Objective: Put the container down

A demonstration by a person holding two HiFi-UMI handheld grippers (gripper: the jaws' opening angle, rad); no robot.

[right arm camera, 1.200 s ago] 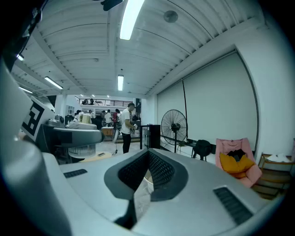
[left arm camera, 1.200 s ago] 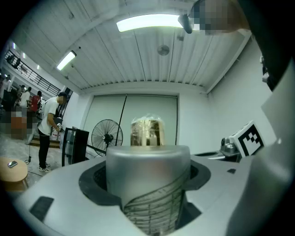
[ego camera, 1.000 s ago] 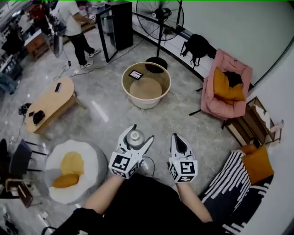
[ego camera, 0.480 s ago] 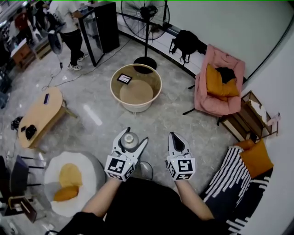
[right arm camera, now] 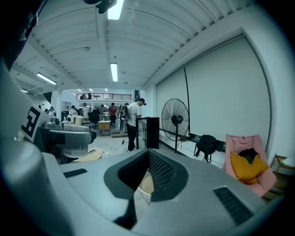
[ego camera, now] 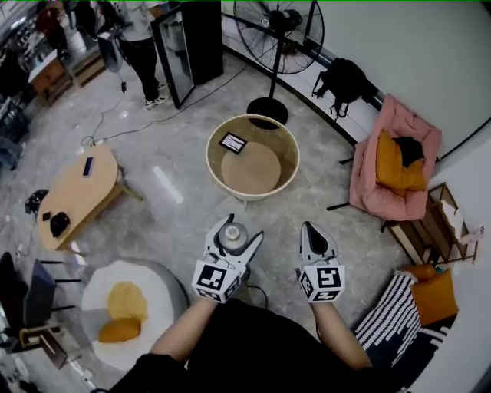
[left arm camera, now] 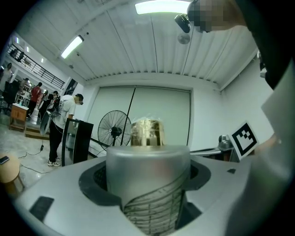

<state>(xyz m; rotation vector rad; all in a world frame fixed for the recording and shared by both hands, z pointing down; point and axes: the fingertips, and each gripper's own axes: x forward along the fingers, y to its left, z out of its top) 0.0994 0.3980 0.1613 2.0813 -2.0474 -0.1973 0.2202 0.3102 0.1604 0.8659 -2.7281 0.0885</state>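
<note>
- Container (left arm camera: 148,175): frosted grey cylinder (gold cap on top), clamped between the jaws of left gripper (ego camera: 241,229), held above the floor, near round beige tub (ego camera: 285,175).
- Right gripper (right arm camera: 146,156): mesh-textured jaws closed together, empty.

The head view looks steeply down from above onto the left gripper (ego camera: 239,229), the right gripper (ego camera: 311,227) and the floor beyond. Each gripper view sits close behind its own jaws, facing level across the room. All three views share the pedestal fan (ego camera: 280,23).
</note>
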